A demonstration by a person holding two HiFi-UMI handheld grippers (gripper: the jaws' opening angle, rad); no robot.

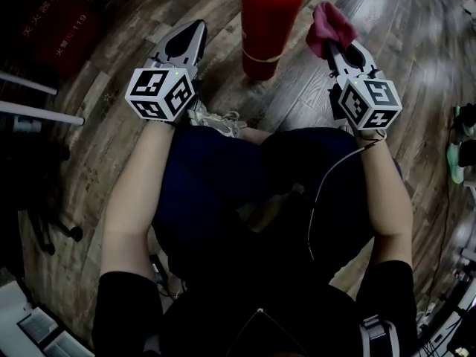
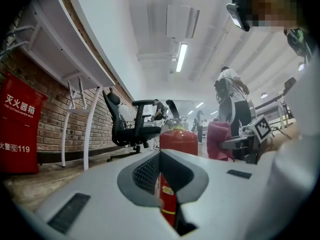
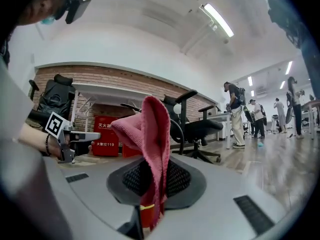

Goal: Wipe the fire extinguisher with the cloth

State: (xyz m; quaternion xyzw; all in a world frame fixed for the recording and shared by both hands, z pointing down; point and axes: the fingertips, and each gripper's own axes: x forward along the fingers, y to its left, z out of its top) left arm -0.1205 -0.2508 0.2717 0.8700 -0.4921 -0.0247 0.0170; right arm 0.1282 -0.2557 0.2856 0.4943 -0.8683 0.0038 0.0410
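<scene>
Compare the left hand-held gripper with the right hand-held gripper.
The right hand-held gripper is shut on the pink cloth; the left hand-held gripper is shut on nothing. The left one sits left of the fire extinguisher, the right one to its right. Shared: both point toward the extinguisher, neither touching it.

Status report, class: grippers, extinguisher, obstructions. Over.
Right gripper shut on pink cloth. Left gripper shut, empty. Fire extinguisher upright between them. No obstruction seen.
</scene>
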